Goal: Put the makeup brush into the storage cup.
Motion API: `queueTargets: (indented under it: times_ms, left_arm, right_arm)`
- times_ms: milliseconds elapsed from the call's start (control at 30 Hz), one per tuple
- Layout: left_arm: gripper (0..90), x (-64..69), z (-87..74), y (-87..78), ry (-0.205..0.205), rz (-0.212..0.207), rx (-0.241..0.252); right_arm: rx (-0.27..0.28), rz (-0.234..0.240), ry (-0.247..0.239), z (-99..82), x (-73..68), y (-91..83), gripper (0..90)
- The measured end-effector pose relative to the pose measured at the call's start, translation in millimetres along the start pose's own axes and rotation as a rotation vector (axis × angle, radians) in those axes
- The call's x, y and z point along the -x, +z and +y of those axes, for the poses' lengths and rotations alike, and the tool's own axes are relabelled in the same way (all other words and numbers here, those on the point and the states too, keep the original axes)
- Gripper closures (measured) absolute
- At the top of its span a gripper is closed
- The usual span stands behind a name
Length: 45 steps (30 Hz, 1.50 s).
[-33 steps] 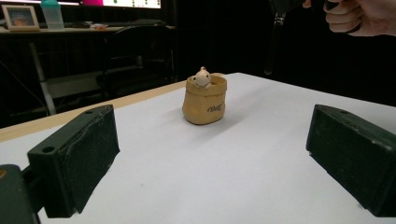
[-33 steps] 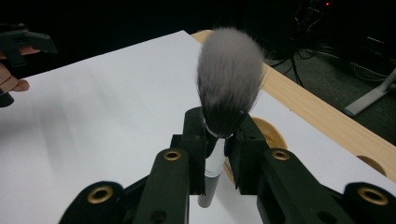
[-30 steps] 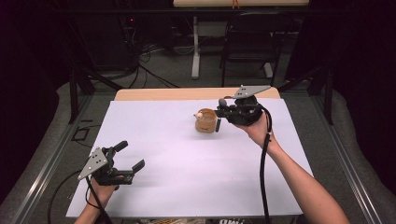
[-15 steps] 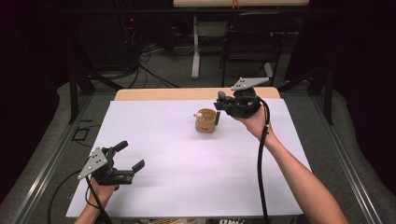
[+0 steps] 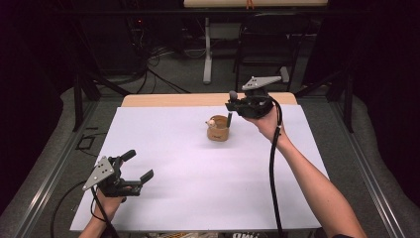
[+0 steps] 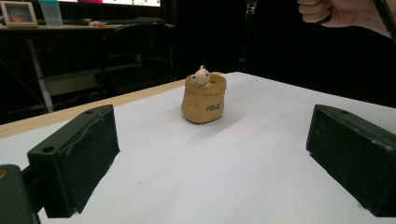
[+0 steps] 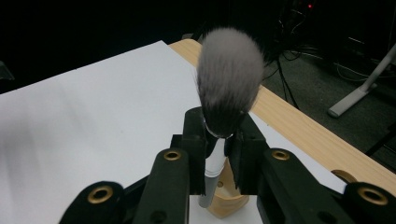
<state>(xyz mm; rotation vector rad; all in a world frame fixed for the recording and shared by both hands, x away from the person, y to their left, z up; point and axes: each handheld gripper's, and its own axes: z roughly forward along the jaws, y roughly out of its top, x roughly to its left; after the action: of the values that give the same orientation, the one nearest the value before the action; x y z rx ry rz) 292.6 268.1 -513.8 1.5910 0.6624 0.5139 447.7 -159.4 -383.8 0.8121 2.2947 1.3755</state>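
A small tan sack-shaped holder point(image 5: 218, 131) with a little white figure on its rim stands on the white table cover point(image 5: 198, 168), also seen ahead in the left gripper view as the holder point(image 6: 204, 99). My right gripper point(image 5: 232, 105) hangs above and just right of the holder, shut on a makeup brush point(image 7: 224, 107) with grey bristles up; the brush handle point(image 5: 229, 119) points down over the holder's mouth point(image 7: 229, 193). My left gripper point(image 5: 134, 171) rests open near the table's front left, jaws wide apart with nothing between them.
A bare wooden strip point(image 5: 163, 100) runs along the table's far edge. Beyond it are a chair point(image 5: 262, 54), a desk leg and cables on the floor. Metal rails point(image 5: 44, 173) flank the table.
My right gripper has risen and moved right, lifting the brush upward out of the holder. The left gripper has stayed put.
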Motion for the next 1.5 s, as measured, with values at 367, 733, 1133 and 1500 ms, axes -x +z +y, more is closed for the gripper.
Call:
queueTargets:
  times_ms: [367, 733, 1133, 1500]
  left_arm:
    - [2.4, -0.2, 0.1, -0.1, -0.002, 0.000, 0.001]
    - [2.4, -0.1, 0.1, 0.0, -0.002, -0.003, 0.002]
    - [2.4, -0.2, 0.2, -0.1, -0.003, -0.002, 0.003]
    - [2.4, -0.2, 0.3, -0.2, -0.002, -0.002, 0.003]
  right_arm:
    - [-0.006, -0.016, 0.001, 2.9, 5.7, 13.7, 77.9]
    - [-0.018, -0.032, -0.001, 7.0, 10.7, 27.1, 77.9]
    - [-0.035, -0.042, 0.018, 2.0, 17.1, 42.4, 77.9]
    - [-0.049, -0.045, 0.031, -3.3, 20.3, 53.6, 77.9]
